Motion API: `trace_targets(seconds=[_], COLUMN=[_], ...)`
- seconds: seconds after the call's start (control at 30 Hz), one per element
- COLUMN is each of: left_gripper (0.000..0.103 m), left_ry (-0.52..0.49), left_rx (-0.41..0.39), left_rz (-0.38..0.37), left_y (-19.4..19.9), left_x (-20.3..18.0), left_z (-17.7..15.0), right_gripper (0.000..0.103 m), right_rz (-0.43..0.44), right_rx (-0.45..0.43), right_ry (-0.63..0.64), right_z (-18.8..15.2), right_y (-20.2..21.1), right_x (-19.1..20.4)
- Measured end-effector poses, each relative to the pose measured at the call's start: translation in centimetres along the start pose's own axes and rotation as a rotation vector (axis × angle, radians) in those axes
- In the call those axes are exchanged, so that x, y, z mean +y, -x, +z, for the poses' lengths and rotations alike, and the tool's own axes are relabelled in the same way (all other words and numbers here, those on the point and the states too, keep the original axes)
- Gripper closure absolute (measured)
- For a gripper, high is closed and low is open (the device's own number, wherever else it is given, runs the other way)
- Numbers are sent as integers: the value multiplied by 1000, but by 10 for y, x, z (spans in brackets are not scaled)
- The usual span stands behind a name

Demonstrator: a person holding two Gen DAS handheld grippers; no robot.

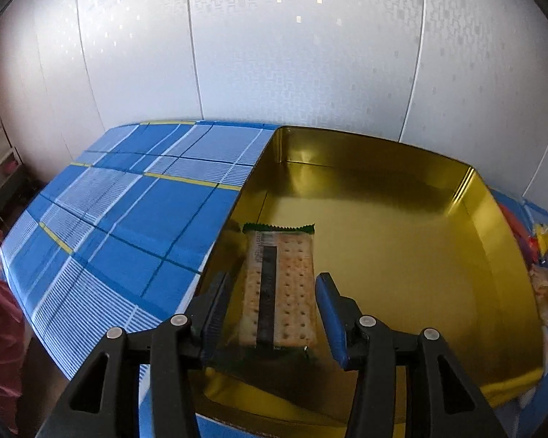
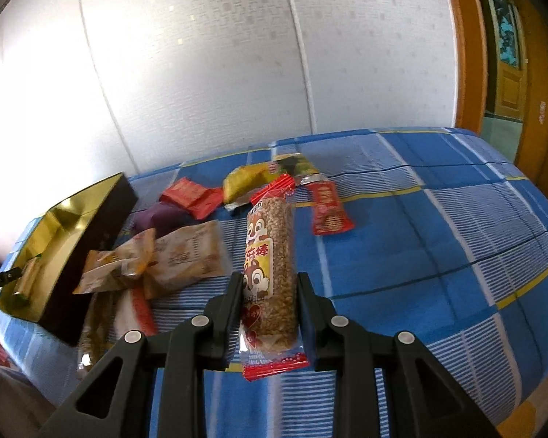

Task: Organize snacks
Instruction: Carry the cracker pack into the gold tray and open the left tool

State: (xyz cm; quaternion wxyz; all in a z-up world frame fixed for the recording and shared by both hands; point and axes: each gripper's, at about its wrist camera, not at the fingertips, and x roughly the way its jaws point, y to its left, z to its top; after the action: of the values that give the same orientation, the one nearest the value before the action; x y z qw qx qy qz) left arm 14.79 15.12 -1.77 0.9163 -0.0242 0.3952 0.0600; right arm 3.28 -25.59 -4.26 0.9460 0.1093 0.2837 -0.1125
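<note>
A gold-lined tin (image 1: 402, 255) stands open on the blue checked cloth. Inside it, by the left wall, a clear pack of crackers (image 1: 285, 277) with green ends sits between the fingers of my left gripper (image 1: 274, 292), which is shut on its long sides. My right gripper (image 2: 270, 284) is shut on a long grain bar (image 2: 274, 230) in a wrapper with a cartoon squirrel and red ends, held above the cloth. In the right wrist view the tin (image 2: 65, 215) is at the far left, with the cracker pack (image 2: 27, 279) tilted in it.
A heap of snack packets (image 2: 179, 252) lies between the tin and the bar. Red packets (image 2: 193, 197), a yellow one (image 2: 244, 179) and a red bar (image 2: 328, 211) lie farther back. The white wall runs behind the table. A wooden door frame (image 2: 467, 54) is at the right.
</note>
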Motion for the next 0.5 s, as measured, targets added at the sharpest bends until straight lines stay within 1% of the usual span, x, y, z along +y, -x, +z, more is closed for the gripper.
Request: trace_targets(seconds=[0.1,0.13,0.2,0.27,0.33,0.37,0.5], left_gripper=[54,54,46,44,44,44,41], left_ry=[33,50,79,86,63,38,-39], left_rx=[-25,-34,-32,-17,-8,-11,-41], left_rz=[-50,-92,-159,-206,-221,-221,-202], left_y=[9,13,18,21,23,26,35], left_x=[1,0,-3,-10,-20,-26,-44], left_z=[-3,-6,-10,-18,-25,-29,-37], right_gripper=[75,75,75,75,75,75,75], right_rz=[46,64,101,146,182,213,283], right_rx=[2,4,21,36,50,59,60], right_ry=[23,33,60,69,69,64,92], right_z=[0,0,-1,-2,-4,-4,-1], right_y=[3,4,4,3,2,2,5], right_x=[18,24,42,57,70,80,113])
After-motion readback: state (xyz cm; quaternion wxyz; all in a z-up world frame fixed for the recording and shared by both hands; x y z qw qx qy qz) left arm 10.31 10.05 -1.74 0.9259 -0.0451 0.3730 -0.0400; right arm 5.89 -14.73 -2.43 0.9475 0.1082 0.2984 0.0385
